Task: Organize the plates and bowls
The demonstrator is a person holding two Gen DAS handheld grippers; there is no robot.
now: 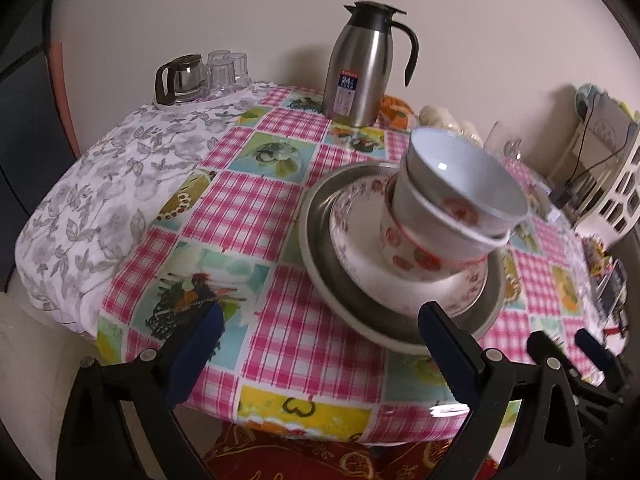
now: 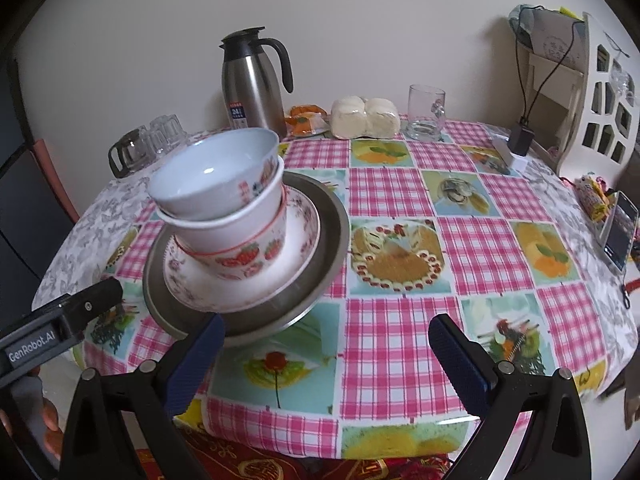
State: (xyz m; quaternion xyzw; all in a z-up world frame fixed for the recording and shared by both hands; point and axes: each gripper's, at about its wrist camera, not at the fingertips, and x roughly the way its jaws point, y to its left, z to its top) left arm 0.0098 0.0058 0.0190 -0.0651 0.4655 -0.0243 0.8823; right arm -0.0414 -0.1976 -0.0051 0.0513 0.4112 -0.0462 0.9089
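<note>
Standing behind the stacked bowls (image 2: 224,200): steel thermos (image 2: 250,84), glass mug (image 2: 426,114).

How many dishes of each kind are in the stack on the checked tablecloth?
Bowls: 3, nested, the plain white bowl on top, a second white bowl under it, the strawberry-print bowl at the bottom
Floral plate: 1
Metal plate: 1, lowest of all
Total: 5

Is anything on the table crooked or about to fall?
Yes. The top bowl sits tilted in the bowl stack on the floral plate and metal tray, so the stack leans. Nothing looks spilled or broken.
</note>
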